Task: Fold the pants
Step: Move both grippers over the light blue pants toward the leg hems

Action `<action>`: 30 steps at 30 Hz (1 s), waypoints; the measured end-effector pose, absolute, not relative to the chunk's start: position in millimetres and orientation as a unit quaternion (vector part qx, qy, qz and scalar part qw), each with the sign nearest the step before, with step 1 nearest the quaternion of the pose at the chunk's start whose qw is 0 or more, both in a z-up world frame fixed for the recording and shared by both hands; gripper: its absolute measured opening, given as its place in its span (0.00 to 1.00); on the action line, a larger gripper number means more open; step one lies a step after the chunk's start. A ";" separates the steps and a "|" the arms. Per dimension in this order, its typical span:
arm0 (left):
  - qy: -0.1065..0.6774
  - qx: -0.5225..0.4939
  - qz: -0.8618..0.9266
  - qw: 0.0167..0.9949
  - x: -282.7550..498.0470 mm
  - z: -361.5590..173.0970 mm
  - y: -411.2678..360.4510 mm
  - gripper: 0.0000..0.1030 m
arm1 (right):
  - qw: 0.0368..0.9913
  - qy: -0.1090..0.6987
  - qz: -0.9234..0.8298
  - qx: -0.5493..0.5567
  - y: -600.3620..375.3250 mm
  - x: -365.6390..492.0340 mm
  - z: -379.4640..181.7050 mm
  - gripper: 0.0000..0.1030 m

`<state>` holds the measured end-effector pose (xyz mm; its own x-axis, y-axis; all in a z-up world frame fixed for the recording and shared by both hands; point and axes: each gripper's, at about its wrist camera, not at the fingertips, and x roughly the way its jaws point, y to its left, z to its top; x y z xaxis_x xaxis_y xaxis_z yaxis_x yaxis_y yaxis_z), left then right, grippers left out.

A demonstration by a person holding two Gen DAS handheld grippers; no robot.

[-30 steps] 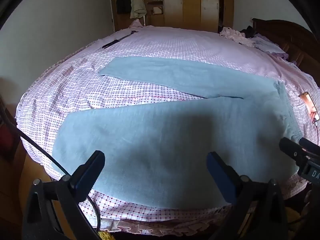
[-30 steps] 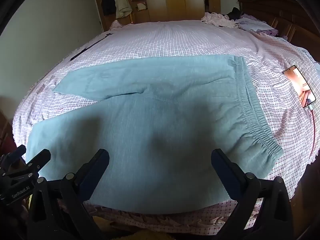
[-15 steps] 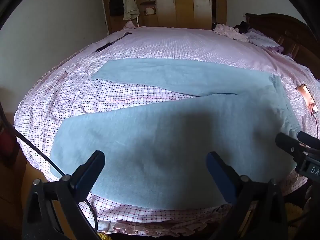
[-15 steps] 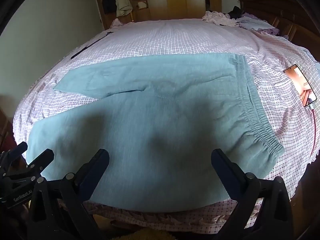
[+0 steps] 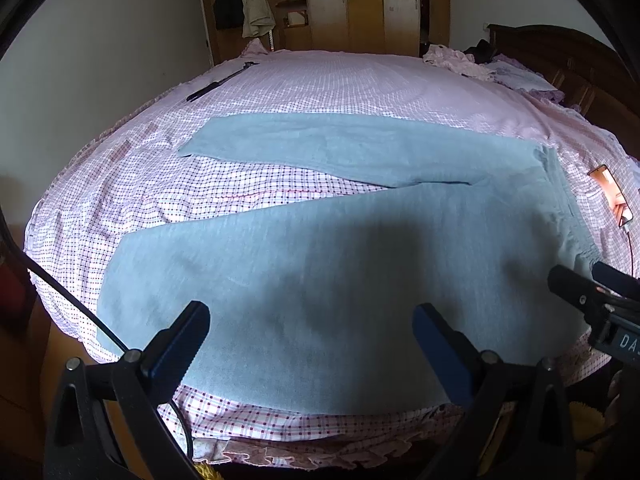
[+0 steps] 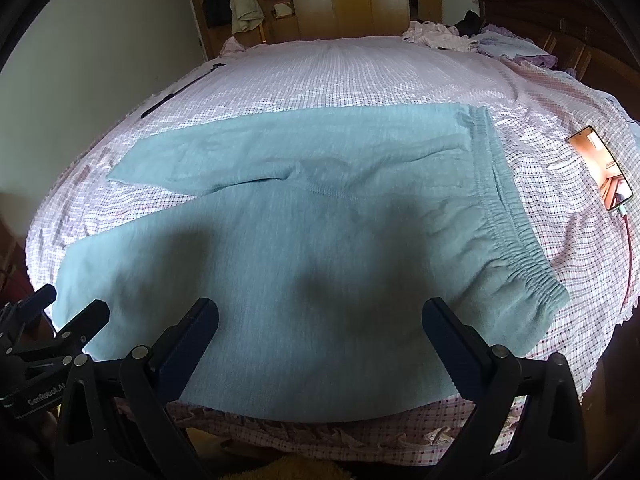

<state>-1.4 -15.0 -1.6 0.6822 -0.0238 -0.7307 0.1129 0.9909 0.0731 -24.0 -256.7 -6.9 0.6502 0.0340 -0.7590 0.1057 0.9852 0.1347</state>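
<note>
The pants (image 5: 320,272) lie flat and unfolded on the bed (image 5: 320,88), just ahead of both grippers, left (image 5: 310,332) and right (image 6: 320,324), each spread wide and holding nothing. This looks like the approach before the first fold; next, each should close on the near leg's edge below its fingers.

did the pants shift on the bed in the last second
No. The pants keep their place relative to the phone and checked sheet; only the cameras moved slightly.

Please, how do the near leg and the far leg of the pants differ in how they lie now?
The near leg lies at the bed's front edge, partly in shadow, under both open claws, left claw and right claw; the far leg lies further in, in full light. The near leg looks wider, the far leg narrower. Both are the same blue fabric, flat, joined at the waistband.
</note>
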 end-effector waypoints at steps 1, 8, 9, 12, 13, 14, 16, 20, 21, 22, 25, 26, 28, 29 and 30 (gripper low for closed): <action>0.397 0.058 -0.038 0.915 -1.6 -1.9 -15.6 1.00 | 0.904 0.418 -0.019 0.083 -255.9 -24.3 -6.9 0.96; 0.392 0.066 -0.052 0.916 -3.2 0.0 -21.2 1.00 | 0.907 0.414 -0.012 0.073 -248.9 -24.5 -6.1 0.96; 0.391 0.068 -0.053 0.917 -3.4 0.4 -22.0 1.00 | 0.908 0.413 -0.012 0.072 -248.6 -24.5 -5.9 0.96; 0.391 0.073 -0.056 0.916 -3.5 0.5 -24.4 1.00 | 0.909 0.411 -0.011 0.072 -248.7 -24.8 -4.6 0.96; 0.391 0.074 -0.057 0.915 -3.4 0.1 -25.0 1.00 | 0.909 0.410 -0.011 0.073 -249.4 -24.8 -4.5 0.96; 0.393 0.075 -0.057 0.915 -3.1 -0.2 -25.6 1.00 | 0.909 0.409 -0.011 0.075 -250.3 -25.0 -4.6 0.96; 0.397 0.074 -0.061 0.913 -1.9 -0.9 -26.1 1.00 | 0.909 0.410 -0.012 0.080 -252.7 -25.2 -5.5 0.96; 0.402 0.074 -0.062 0.911 0.0 -0.4 -25.6 1.00 | 0.905 0.416 -0.007 0.084 -254.7 -22.1 -7.8 0.96; 0.403 0.074 -0.063 0.910 0.7 -0.6 -25.6 1.00 | 0.905 0.418 -0.004 0.083 -254.4 -20.4 -7.9 0.96; 0.406 0.076 -0.065 0.908 2.4 -1.1 -25.4 1.00 | 0.904 0.419 0.000 0.080 -254.2 -18.1 -7.7 0.96; 0.419 0.085 -0.077 0.901 9.6 -3.3 -27.9 1.00 | 0.906 0.418 0.007 0.069 -255.3 -12.8 -5.9 0.96; 0.423 0.087 -0.081 0.898 12.8 -3.7 -27.7 1.00 | 0.906 0.419 0.012 0.066 -256.2 -9.9 -5.2 0.96; 0.431 0.091 -0.089 0.893 20.5 -4.5 -27.6 1.00 | 0.904 0.421 0.021 0.067 -258.8 -3.9 -3.9 0.96; 0.435 0.093 -0.092 0.891 24.6 -4.2 -28.1 1.00 | 0.904 0.421 0.026 0.070 -261.2 -0.2 -2.7 0.96; 0.439 0.094 -0.095 0.889 29.6 -3.7 -28.0 1.00 | 0.904 0.421 0.029 0.071 -262.9 2.3 -2.0 0.96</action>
